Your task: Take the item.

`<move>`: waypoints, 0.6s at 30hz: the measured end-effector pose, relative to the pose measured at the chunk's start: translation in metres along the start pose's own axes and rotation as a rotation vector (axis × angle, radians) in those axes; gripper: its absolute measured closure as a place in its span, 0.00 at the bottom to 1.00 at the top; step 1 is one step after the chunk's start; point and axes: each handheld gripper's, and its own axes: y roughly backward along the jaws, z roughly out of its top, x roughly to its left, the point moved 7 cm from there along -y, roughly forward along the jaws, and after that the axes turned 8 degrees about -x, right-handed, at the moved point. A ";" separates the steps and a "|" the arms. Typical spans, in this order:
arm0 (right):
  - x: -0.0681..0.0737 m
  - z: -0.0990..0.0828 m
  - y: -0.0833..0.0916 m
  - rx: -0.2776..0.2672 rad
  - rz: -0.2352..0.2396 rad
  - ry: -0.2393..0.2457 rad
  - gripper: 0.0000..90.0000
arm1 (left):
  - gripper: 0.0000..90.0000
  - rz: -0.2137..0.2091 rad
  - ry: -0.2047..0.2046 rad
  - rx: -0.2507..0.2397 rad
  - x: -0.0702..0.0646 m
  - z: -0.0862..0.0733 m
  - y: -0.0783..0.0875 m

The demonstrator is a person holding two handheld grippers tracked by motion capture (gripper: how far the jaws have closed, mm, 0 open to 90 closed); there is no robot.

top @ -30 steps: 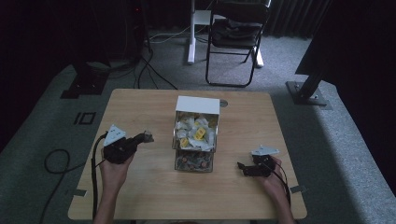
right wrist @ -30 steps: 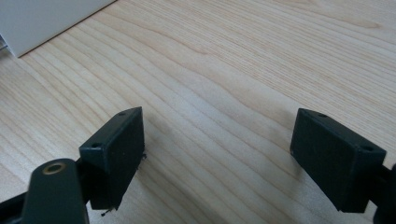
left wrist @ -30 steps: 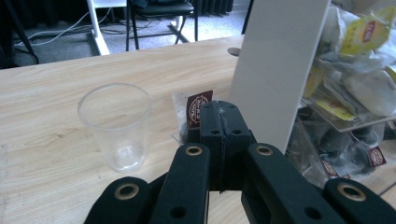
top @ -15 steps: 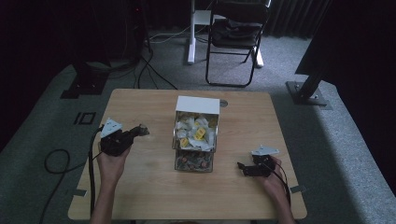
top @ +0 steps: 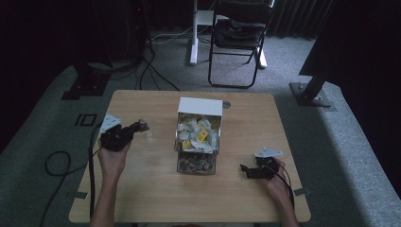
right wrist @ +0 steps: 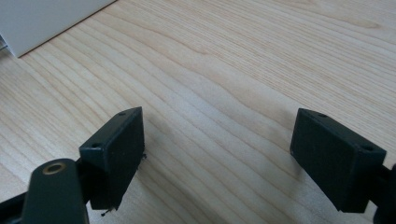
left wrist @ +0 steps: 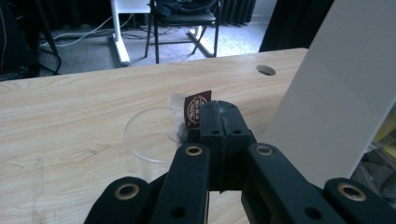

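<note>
A: At a wooden table [top: 156, 189], a person's left gripper [left wrist: 219, 116] has its jaws pressed together on a small brown packet [left wrist: 196, 109], whose top corner pokes up just above the pads. What's beneath it?

B: A clear glass [left wrist: 152, 135], its round rim just beyond the jaws, left of the white-lidded dispenser box [top: 198, 135] in the high view. The packet hangs over or just beside that rim; I can't tell if it touches.

A: And the right gripper [right wrist: 217, 154]?

B: Jaws spread wide over bare wood, nothing between them, resting near the table's right edge, well apart from the box.

A: How will that packet handle?

B: Likely featherlight, thin and limp, with a slick printed wrapper, so it could twist or slide from the pads. Best gripped flat across its upper edge, as it is, with steady pressure. The glass looks light too, easily tipped by a nudge
</note>
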 end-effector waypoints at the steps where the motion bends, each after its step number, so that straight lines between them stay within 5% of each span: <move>1: 0.000 0.000 0.000 0.000 0.000 0.000 0.20 | 1.00 0.002 0.001 0.002 0.001 0.000 -0.001; 18: 0.000 0.000 0.000 0.000 0.000 -0.001 0.20 | 1.00 0.039 0.021 0.006 0.016 0.005 -0.018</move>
